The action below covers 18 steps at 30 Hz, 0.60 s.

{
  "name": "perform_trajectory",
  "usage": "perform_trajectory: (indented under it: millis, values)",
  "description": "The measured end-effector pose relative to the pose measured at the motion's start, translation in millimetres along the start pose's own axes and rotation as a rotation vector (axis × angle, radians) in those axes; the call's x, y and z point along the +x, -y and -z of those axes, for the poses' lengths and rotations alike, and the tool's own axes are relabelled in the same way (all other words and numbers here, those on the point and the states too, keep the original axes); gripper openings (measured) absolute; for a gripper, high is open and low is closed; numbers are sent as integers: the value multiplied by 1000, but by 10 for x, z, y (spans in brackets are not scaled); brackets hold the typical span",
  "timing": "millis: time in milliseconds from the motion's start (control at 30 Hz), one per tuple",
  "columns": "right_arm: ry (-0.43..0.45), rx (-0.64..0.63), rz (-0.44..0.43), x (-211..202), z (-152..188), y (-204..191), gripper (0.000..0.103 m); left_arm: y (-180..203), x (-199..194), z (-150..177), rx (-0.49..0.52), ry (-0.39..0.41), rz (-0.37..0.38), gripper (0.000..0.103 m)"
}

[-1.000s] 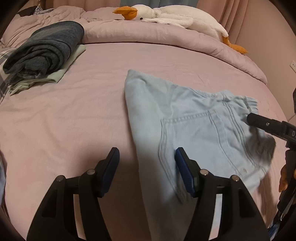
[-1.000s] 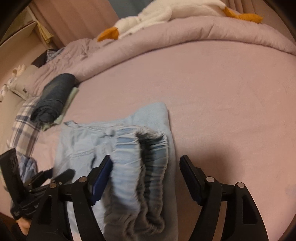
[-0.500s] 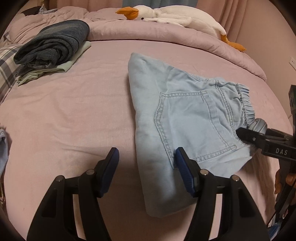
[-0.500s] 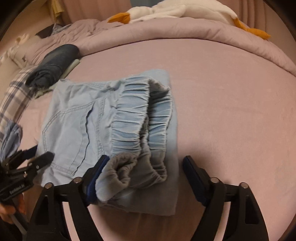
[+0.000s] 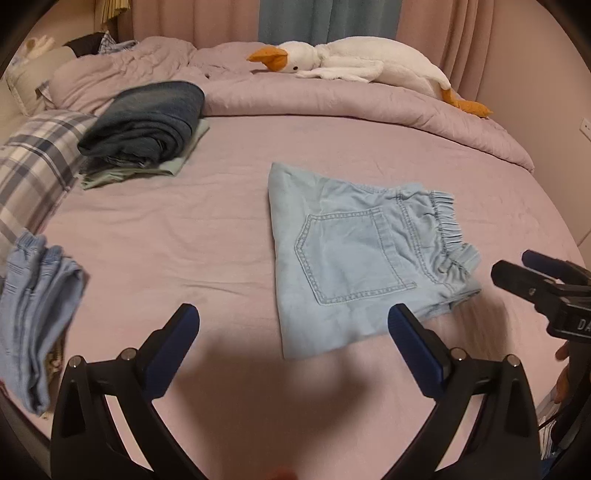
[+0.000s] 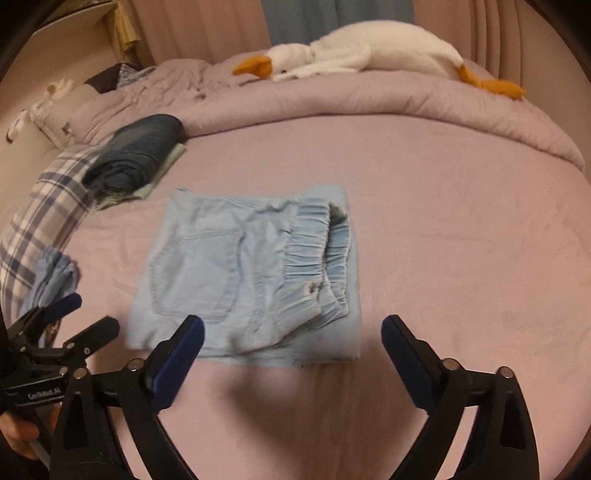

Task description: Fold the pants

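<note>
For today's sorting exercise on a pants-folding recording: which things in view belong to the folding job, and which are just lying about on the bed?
Part of the job:
- light blue pants, folded, lying flat on the bed sheet
- left gripper, open
- right gripper, open

Just lying about:
- plush goose
- stack of dark folded clothes
- plaid pillow
- another pale blue garment at the bed's left edge

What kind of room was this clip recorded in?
Most likely a bedroom: the folded light-blue denim pants lie on a bed with a pink sheet, a bunched pink duvet behind, a white plush goose on it, and curtains beyond.
</note>
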State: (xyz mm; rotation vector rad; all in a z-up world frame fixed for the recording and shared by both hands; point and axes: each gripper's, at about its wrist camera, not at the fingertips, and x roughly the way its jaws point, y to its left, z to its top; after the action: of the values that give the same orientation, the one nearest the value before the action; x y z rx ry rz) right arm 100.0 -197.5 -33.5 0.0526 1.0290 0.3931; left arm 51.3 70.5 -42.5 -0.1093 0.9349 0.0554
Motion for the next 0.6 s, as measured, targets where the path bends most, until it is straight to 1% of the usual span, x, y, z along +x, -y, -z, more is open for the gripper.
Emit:
perform_trajectory:
  millis: [100, 200, 267, 367, 500, 600]
  values:
    - [41, -13, -3, -185, 6, -66, 101, 53, -138, 3, 16, -6, -17, 102]
    - [71, -14, 7, -332, 12, -93, 101, 115, -276, 12, 24, 16, -20, 102]
    - [88, -14, 10, -402, -5, -118, 101, 155, -356, 33, 26, 28, -43, 102]
    - [110, -21, 13, -500, 9, -139, 102, 169, -356, 77, 18, 28, -59, 102]
    - [84, -17, 30, -421, 109, -154, 102, 163, -256, 151, 1, -6, -75, 102]
    - [48, -8, 51, -321, 203, -162, 102, 193, -275, 184, 5, -8, -81, 102]
